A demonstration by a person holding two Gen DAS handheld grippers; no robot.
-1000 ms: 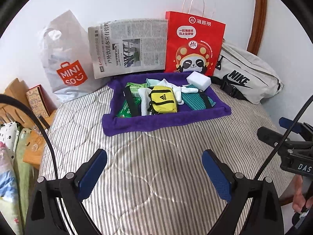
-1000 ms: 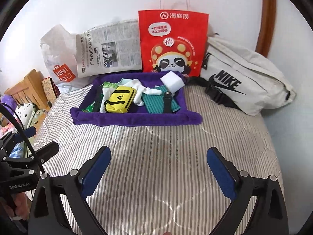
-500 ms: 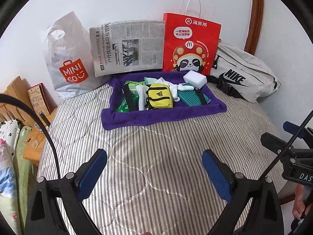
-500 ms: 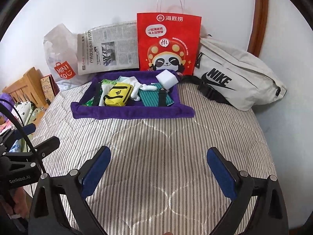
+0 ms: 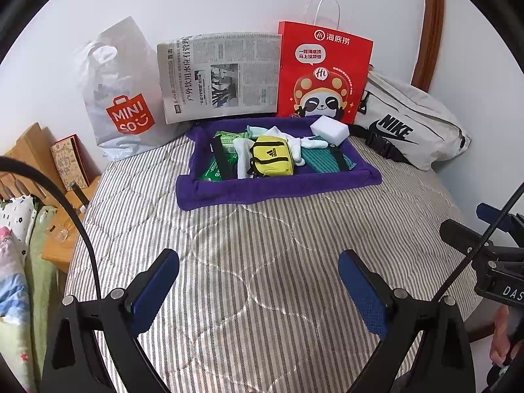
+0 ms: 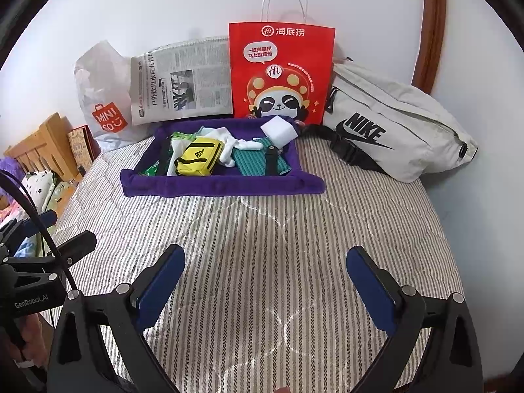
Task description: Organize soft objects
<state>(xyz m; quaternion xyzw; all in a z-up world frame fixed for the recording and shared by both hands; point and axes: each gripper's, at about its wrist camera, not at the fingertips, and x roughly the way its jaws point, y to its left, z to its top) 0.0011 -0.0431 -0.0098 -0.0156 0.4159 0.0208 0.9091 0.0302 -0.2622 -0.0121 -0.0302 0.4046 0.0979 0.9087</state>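
Note:
A purple cloth tray point(image 5: 278, 186) point(image 6: 222, 186) lies on the striped bed near the wall. In it are a yellow pouch point(image 5: 272, 160) point(image 6: 199, 160), white socks point(image 5: 294, 144) point(image 6: 229, 145), green packets point(image 5: 214, 168), a green striped cloth point(image 5: 322, 160) point(image 6: 255, 162) and a white sponge point(image 5: 329, 129) point(image 6: 278, 129). My left gripper point(image 5: 258, 281) is open and empty over the bed, well short of the tray. My right gripper point(image 6: 265, 275) is open and empty too, beside it.
Against the wall stand a white Miniso bag point(image 5: 121, 98), a newspaper point(image 5: 219, 75), a red paper bag point(image 5: 322, 72) and a grey Nike bag point(image 5: 409, 124). A wooden bedside stand with a booklet point(image 5: 68, 163) is at left. The bed edge falls away on the right.
Both grippers have drawn back from the tray and risen a little; the tray and bags look smaller and farther. Both stay open.

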